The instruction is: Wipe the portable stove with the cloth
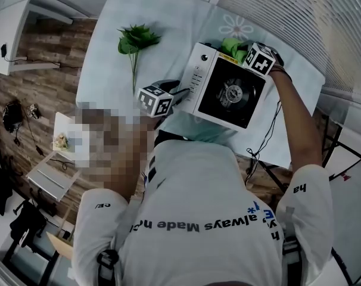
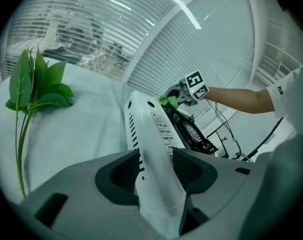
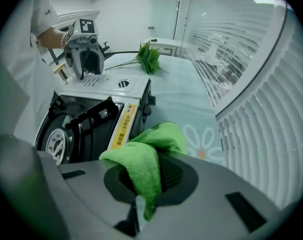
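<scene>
Green cloth [image 3: 141, 159]: bunched between the right gripper's jaws and drooping over them, at the stove's far edge just beside a yellow label [image 3: 122, 126].
Right gripper [image 3: 146, 176]: clamped on the cloth, at the stove corner farthest from the person.
Stove [image 1: 228, 91]: white body with a black burner well, on the table between the two grippers; I cannot tell whether it lies flat or is tipped up.
Left gripper [image 2: 154, 171]: closed on the stove's white control-panel edge, on the side opposite the cloth.
Table [image 1: 156, 16]: covered with a pale sheet that has a daisy print [image 1: 235, 25] beyond the stove.
Sprig [image 1: 136, 40]: green leaves on a long stem, lying on the sheet on the left gripper's side, apart from the stove.
Blinds [image 3: 271, 114]: white slats along the table's side near the right gripper.
Cable [image 1: 267, 136]: black, hanging off the table edge under the right forearm.
In the way: a black pan support [image 3: 91, 115] stands up around the burner in the well; the left gripper covers part of the panel edge; in the head view the person's shirt hides the table's near edge.
Floor [image 1: 43, 64]: wood planks, with a small white side table and dark bags to the left.
</scene>
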A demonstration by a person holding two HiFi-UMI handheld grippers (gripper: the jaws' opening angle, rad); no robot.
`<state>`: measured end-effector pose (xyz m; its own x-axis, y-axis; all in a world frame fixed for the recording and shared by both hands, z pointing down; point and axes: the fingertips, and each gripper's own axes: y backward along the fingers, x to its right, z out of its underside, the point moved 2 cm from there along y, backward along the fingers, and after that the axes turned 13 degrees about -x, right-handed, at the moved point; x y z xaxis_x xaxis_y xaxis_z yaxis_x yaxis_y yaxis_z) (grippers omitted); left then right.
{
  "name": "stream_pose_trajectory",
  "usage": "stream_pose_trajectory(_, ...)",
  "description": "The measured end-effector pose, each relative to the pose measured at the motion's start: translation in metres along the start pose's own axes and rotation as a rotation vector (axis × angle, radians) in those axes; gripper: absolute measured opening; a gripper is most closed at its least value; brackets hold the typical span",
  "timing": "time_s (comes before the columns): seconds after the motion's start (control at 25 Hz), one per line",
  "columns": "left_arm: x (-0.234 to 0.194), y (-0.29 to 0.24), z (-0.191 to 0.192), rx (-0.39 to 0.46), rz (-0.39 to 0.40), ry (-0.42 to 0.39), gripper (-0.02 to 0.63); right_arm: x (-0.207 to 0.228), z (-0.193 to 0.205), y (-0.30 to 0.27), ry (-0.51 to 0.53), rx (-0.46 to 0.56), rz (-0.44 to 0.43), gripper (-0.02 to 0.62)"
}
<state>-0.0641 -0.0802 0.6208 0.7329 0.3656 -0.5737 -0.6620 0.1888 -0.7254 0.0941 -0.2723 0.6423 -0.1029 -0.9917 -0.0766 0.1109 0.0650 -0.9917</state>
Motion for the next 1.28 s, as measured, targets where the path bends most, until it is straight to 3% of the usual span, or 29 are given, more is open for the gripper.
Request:
stream_pose_trajectory(0.24, -0.001, 0.004, 0.002, 0.026, 0.010, 0.018, 0.212, 0.001, -0.014, 0.002, 0.025, -0.034, 0.050, 0.023)
stream_pose_trajectory(0.36, 0.001, 0.009, 0.009, 0.013, -0.021, -0.012, 0.212, 0.012, -0.022, 0.011, 0.035, -0.043, 0.145, 0.023)
stream_pose_trajectory(0.52, 0.005, 0.016, 0.029, 0.018, -0.012, 0.011, 0.212, 0.021, -0.071, 0.034, 0.085, 0.020, 0.268, 0.023)
stream_pose_trajectory(0.64, 0.010, 0.019, 0.046, 0.032, 0.005, 0.055, 0.212, 0.019, -0.117, 0.041, 0.160, 0.056, 0.299, 0.023)
stream_pose_trajectory(0.88, 0.018, 0.019, 0.062, 0.060, 0.030, 0.099, 0.212, 0.002, -0.186, 0.023, 0.284, 0.048, 0.287, 0.023)
stream_pose_trajectory(1.08, 0.018, 0.018, 0.065, 0.071, 0.031, 0.095, 0.212, -0.024, -0.204, -0.013, 0.372, -0.063, 0.198, 0.023)
stream_pose_trajectory(1.28, 0.016, 0.018, 0.065, 0.083, 0.028, 0.083, 0.212, -0.042, -0.211, -0.024, 0.361, -0.114, 0.126, 0.023)
